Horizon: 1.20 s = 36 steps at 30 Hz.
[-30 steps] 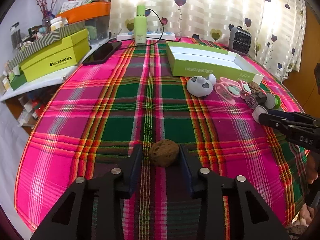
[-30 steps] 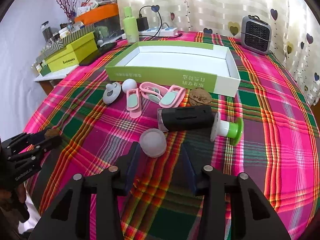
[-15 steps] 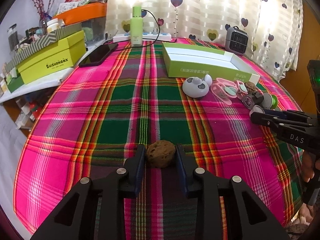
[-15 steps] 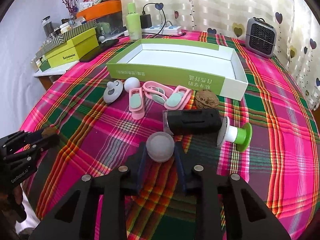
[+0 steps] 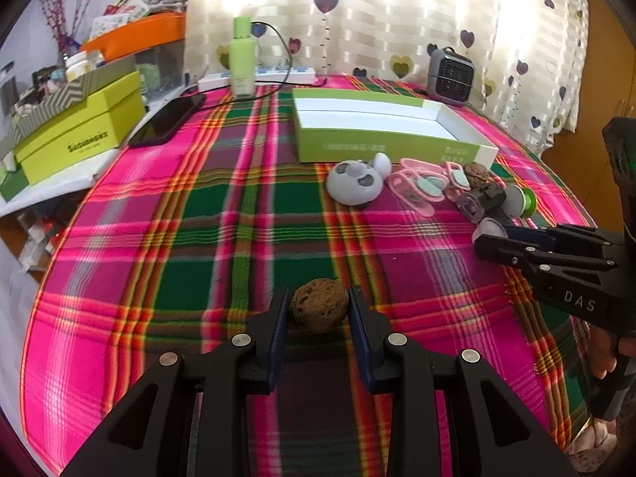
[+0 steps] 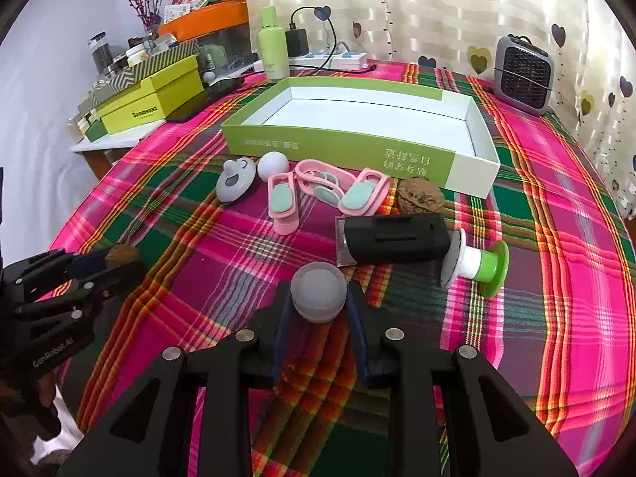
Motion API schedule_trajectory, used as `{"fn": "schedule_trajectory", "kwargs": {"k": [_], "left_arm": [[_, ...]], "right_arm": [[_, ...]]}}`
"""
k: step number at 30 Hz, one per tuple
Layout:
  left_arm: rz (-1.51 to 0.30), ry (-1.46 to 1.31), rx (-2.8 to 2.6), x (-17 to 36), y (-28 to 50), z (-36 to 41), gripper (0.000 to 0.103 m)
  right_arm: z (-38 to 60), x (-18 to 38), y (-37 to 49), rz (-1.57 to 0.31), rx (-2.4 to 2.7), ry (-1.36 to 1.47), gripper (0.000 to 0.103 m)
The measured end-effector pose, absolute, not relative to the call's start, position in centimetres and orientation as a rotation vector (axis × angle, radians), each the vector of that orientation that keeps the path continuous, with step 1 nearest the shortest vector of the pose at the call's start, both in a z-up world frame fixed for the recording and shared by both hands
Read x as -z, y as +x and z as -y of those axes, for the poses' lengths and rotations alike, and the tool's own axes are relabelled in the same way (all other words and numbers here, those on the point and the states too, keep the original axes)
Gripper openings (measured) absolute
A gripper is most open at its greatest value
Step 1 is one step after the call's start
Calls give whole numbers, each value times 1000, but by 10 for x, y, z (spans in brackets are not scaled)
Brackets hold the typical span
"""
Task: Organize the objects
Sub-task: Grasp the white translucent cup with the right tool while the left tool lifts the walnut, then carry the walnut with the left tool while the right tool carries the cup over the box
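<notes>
The left gripper (image 5: 318, 310) is closing its two pads on a brown walnut (image 5: 318, 305), which is sitting on the plaid tablecloth (image 5: 198, 214) near the table's front edge, well apart from everything else. The pads are pressing the nut from both sides at its widest part, a sensible hold for something round and hard that could squirt out if pinched off-centre.

The right gripper (image 6: 318, 310) is clamping a pale frosted ball (image 6: 318, 291) in the same way, on the cloth just in front of a black case (image 6: 391, 238) and close to a white and green spool (image 6: 475, 262). Both tools are pointing steeply down, so each catch is resting against the cloth and not yet lifted.

Behind the case, a second walnut (image 6: 420, 195) is lying just beside the near wall of an open green box (image 6: 338, 147), which is standing toward the table's far edge with a bare white floor. Along that wall, pink clips (image 6: 326, 192), a white ball (image 6: 273, 165) and a grey mouse-shaped piece (image 6: 234, 179) are waiting in a loose row.

Judging by the empty box and the row gathered before it, the box looks like the intended home for the small things, and the two grips appear to be preparing a carry toward it. The ball's smooth skin may be slipping more easily than the rough nut.
</notes>
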<state>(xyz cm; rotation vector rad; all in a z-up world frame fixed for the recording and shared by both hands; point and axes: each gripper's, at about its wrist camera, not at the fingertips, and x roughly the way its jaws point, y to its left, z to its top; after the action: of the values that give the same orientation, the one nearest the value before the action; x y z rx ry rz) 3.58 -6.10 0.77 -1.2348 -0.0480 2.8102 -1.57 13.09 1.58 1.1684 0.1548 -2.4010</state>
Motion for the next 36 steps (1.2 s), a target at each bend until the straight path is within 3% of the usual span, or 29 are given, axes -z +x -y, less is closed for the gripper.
{"fn": "schedule_trajectory", "kwargs": {"k": [36], "left_arm": [[73, -1121, -2755, -46, -47, 36, 28]], "right_arm": [[-132, -58, -54, -106, 2444, 1053, 28]]}}
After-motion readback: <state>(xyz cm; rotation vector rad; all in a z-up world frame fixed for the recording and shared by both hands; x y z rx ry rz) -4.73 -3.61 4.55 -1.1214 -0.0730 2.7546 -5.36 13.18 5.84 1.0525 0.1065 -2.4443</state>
